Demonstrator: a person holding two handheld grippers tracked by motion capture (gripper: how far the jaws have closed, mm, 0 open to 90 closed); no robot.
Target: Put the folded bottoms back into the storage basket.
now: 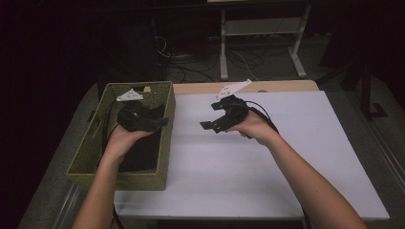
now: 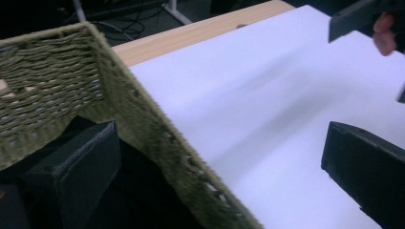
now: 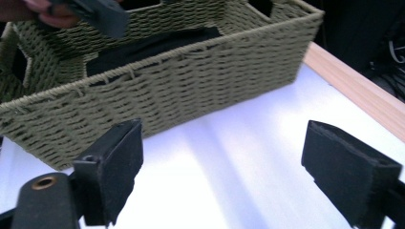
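A green woven basket (image 1: 165,119) stands at the table's left with a black cloth (image 1: 143,152) lying in it. My left gripper (image 1: 161,115) hovers over the basket's right wall, open. In the left gripper view its jaws straddle that wall (image 2: 157,138), one over the black cloth (image 2: 138,195) and one over the white tabletop (image 2: 267,109). My right gripper (image 1: 210,116) is held above the white table just right of the basket, open and holding nothing. The right gripper view looks along its wide-apart jaws at the basket's side (image 3: 181,90), with the cloth (image 3: 153,45) inside.
The white tabletop (image 1: 267,157) stretches to the right and front of the basket. A wooden strip (image 1: 200,88) runs along its far edge. Behind the table are cables and a white desk frame (image 1: 260,28) on the dark floor.
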